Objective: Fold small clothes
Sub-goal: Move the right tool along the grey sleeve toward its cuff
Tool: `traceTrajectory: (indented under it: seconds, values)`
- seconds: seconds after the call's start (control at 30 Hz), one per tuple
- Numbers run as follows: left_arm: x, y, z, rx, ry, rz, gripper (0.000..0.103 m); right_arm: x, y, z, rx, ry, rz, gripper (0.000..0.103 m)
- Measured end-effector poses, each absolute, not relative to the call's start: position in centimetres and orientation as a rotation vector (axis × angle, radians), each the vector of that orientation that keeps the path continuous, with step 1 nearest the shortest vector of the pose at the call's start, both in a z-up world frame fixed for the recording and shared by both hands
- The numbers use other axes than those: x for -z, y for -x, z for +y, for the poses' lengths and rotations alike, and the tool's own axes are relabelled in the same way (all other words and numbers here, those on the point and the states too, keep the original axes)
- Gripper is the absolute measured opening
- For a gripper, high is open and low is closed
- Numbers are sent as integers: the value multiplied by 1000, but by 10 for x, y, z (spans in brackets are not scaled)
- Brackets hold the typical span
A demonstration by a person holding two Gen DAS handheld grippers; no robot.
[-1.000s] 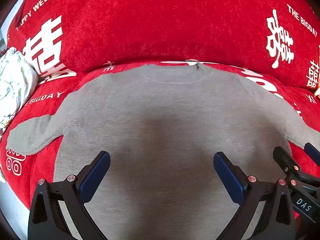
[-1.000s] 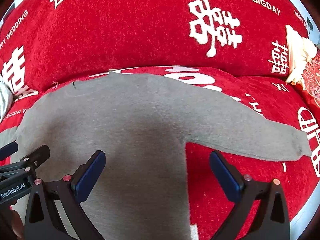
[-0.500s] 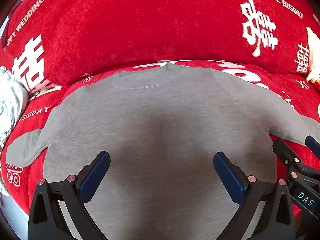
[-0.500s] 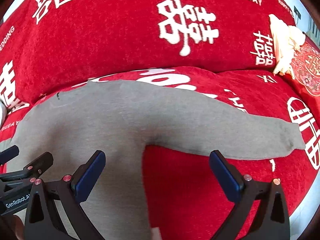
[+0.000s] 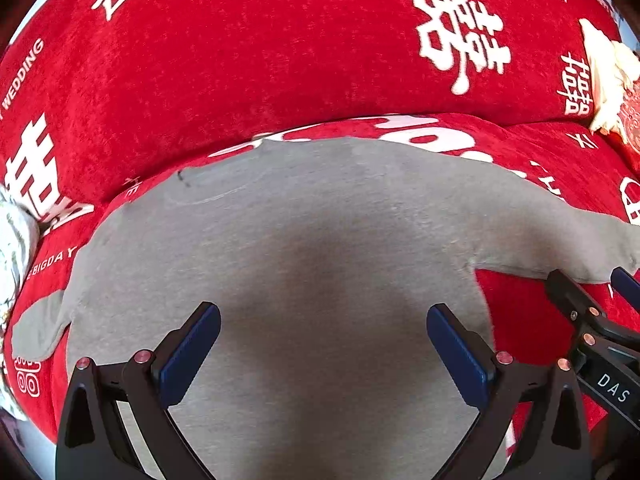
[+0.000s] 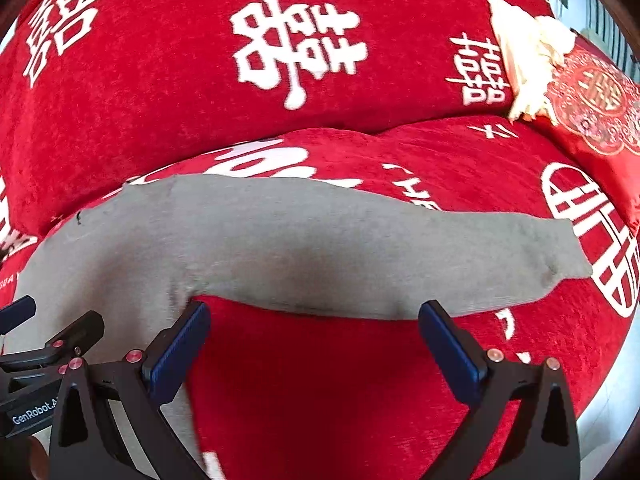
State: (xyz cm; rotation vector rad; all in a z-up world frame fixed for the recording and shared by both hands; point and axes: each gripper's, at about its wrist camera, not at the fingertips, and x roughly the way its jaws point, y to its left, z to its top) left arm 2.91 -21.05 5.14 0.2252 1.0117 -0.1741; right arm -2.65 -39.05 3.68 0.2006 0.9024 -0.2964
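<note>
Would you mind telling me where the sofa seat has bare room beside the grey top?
Bare red seat lies below the outstretched sleeve, right of the grey top, beneath the open right gripper. More lies behind the sleeve. The far right is crowded by a red cushion.

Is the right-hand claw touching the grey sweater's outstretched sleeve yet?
Cannot tell. In the right wrist view the right gripper is open below the grey sweater's sleeve; its fingertips reach the sleeve's lower edge, but no contact or gap shows plainly.

Matt grey knit sweater (image 5: 320,248) on fuzzy red chenille-like sofa cover (image 5: 240,60)
</note>
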Motion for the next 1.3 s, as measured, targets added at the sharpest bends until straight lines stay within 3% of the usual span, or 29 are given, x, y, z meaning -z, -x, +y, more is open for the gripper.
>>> traceTrajectory:
  seconds: [1.3]
  values:
    - [-37, -17, -347, 311, -370, 1005, 103, -1, 73, -570, 526, -417, 876, 103]
